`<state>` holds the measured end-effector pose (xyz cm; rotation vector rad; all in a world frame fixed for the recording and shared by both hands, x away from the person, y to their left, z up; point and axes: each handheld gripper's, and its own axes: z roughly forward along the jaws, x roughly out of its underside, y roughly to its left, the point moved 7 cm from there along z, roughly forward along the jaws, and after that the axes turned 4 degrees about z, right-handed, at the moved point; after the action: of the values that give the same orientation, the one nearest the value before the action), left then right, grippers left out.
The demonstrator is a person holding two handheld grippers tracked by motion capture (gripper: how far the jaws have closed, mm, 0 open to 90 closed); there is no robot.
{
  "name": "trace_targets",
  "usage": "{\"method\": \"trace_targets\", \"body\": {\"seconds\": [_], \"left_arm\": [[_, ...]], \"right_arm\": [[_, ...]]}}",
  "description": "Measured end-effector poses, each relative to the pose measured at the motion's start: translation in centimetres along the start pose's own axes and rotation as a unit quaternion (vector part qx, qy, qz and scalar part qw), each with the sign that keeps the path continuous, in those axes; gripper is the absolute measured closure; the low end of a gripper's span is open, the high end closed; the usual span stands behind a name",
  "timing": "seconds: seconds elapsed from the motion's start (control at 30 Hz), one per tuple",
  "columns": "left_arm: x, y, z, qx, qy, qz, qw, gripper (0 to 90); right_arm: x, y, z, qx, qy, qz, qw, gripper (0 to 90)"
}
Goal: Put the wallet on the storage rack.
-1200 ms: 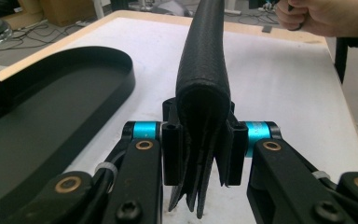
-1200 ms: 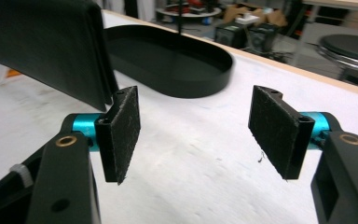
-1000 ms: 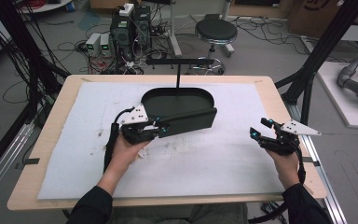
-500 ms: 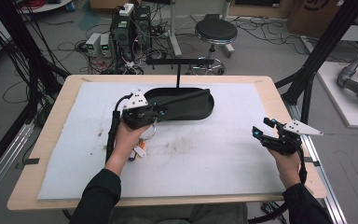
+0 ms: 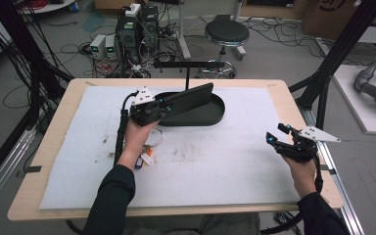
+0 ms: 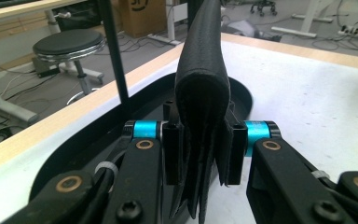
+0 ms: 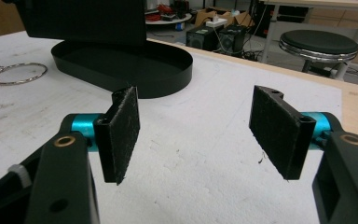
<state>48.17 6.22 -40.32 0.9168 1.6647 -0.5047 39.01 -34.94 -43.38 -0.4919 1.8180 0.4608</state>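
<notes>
Black wallet (image 5: 188, 99) in clenched left tongs (image 5: 162, 105) over empty oval tray (image 5: 210, 116); right tongs (image 5: 274, 136) released.

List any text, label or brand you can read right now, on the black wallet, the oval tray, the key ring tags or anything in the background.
No text can be read.
Black wallet: plain, no marking visible.
Oval tray: plain black, no label.
Key ring tags: too small to read.
Cardboard box on the floor: dark print, partly cut off and blurred, not legible.

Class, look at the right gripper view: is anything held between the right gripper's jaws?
No. The right gripper has its jaws standing apart with just the white table cover visible in the gap between them.
</notes>
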Motion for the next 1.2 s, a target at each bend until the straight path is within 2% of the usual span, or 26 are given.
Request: {"method": "trace_targets", "body": {"seconds": [0.23, 0.47, 0.8, 0.93, 1.2], "left_arm": [[-0.1, 0.9, 1.2, -0.009, -0.008, -0.013, 0.9998, 74.9], [0.9, 1.7, 2.6, -0.014, 0.001, -0.031, 0.9994, 74.9], [2.3, 2.1, 4.0, -0.016, 0.014, -0.037, 0.9991, 74.9], [2.7, 2.3, 4.6, -0.024, 0.009, -0.043, 0.9987, 74.7], [3.2, 2.7, 4.9, -0.035, 0.012, -0.043, 0.9984, 74.6]], "right_arm": [[0.0, 0.0, 0.0, 0.0, 0.001, 0.001, 1.0, 34.2], [0.0, -0.1, 0.0, 0.001, -0.002, 0.004, 1.0, 34.3], [0.1, -0.2, 0.0, 0.0, 0.0, 0.003, 1.0, 34.3], [0.1, -0.2, 0.1, 0.0, 0.001, 0.003, 1.0, 34.4], [0.1, -0.1, 0.2, -0.002, 0.003, 0.003, 1.0, 34.5]]}}
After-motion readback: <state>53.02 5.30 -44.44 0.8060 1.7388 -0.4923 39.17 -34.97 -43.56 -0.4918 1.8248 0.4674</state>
